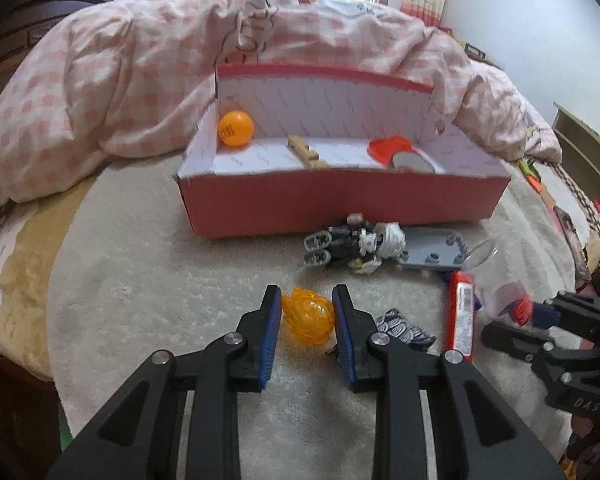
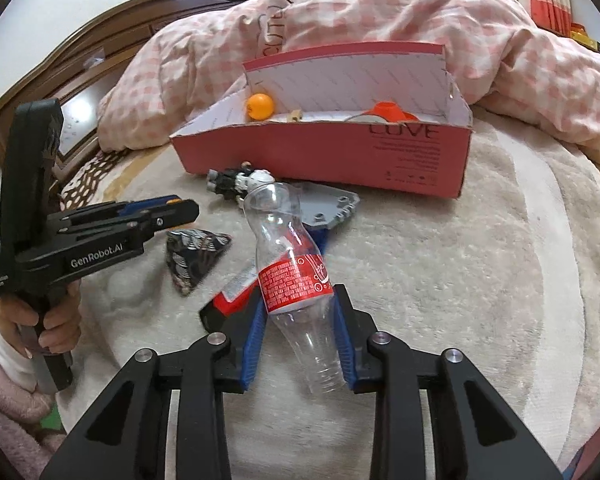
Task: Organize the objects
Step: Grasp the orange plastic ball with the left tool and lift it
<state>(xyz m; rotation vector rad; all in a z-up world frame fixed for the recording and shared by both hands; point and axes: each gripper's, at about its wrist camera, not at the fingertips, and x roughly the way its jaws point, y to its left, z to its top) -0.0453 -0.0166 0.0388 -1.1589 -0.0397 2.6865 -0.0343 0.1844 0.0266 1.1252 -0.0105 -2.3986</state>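
Note:
A red cardboard box [image 1: 340, 204] stands open on the bed and holds an orange ball [image 1: 236, 128], a wooden piece [image 1: 304, 152] and a red lid [image 1: 392, 148]. My left gripper [image 1: 307, 300] has its pads on both sides of an orange translucent plastic ball [image 1: 308, 316] lying on the cream blanket. My right gripper [image 2: 300, 300] is shut on a clear plastic bottle [image 2: 292, 256] with a red label, which lies tilted between its blue pads. The box also shows in the right wrist view [image 2: 332, 156].
A grey and white toy robot [image 1: 352, 248] and a grey plate [image 1: 436, 252] lie in front of the box. A red tube [image 1: 460, 312] and a patterned cloth pouch [image 2: 192, 256] lie near the grippers. A pink checked duvet [image 1: 140, 80] is piled behind the box.

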